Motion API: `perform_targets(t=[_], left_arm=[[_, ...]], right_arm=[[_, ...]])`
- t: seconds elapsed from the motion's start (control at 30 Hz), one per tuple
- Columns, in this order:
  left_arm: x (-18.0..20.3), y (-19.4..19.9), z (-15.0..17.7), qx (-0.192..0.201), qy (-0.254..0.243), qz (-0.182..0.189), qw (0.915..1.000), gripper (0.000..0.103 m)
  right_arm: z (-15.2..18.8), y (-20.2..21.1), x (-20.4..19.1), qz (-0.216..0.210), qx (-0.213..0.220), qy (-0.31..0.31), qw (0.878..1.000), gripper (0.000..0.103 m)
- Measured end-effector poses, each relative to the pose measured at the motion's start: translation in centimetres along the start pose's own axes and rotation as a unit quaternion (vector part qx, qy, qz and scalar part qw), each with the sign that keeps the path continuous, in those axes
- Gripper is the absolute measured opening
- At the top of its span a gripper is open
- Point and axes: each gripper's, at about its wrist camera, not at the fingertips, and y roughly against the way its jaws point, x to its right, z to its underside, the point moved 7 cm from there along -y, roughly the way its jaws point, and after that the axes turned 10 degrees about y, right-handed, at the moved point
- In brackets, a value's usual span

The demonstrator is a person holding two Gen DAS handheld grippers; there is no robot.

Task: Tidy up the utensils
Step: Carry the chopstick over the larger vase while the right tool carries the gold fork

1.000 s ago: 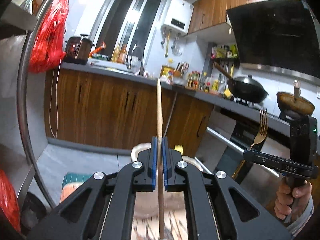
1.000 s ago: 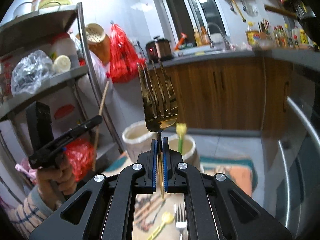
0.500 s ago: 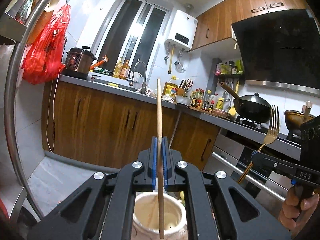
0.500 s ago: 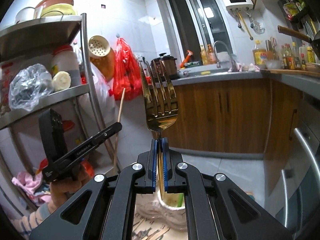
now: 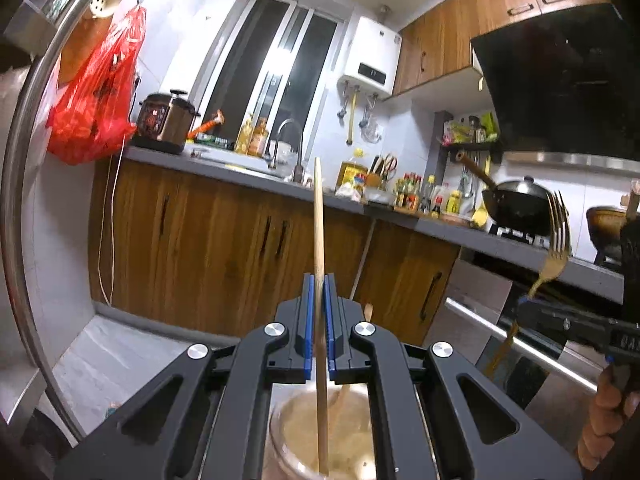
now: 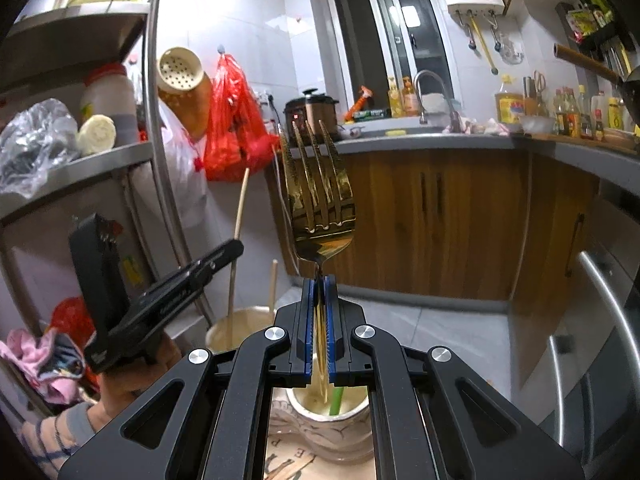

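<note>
We hold a gripper in each hand, both raised above two pale cups. Our left gripper [image 5: 317, 304] is clamped on a wooden chopstick [image 5: 319, 220], which stands nearly upright; its lower end already dips inside the left cup [image 5: 296, 432] directly below, where another wooden stick leans. Our right gripper [image 6: 319, 308] is clamped on the handle of a gold fork [image 6: 320, 196], tines pointing up, its long axis also vertical. The patterned cup [image 6: 320, 424] holding a green handle sits straight beneath it. We judge each utensil needs only a straight downward release, chopstick nearer first.
</note>
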Motion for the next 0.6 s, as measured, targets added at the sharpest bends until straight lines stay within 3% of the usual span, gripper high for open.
perform_targets(t=[0.4,0.6], left_arm=[[0.5,2.0,3.9,-0.047,-0.065,-0.033,0.9962,0.005],[0.1,1.1,4.7,-0.067,-0.063,-0.047,0.9947,0.005]], right_arm=[[3.6,-3.9,-0.5,-0.014,-0.066,-0.002,0.998,0.006],[4.1,-5.6,-0.8,-0.02,-0.079,-0.006,0.997,0.006]])
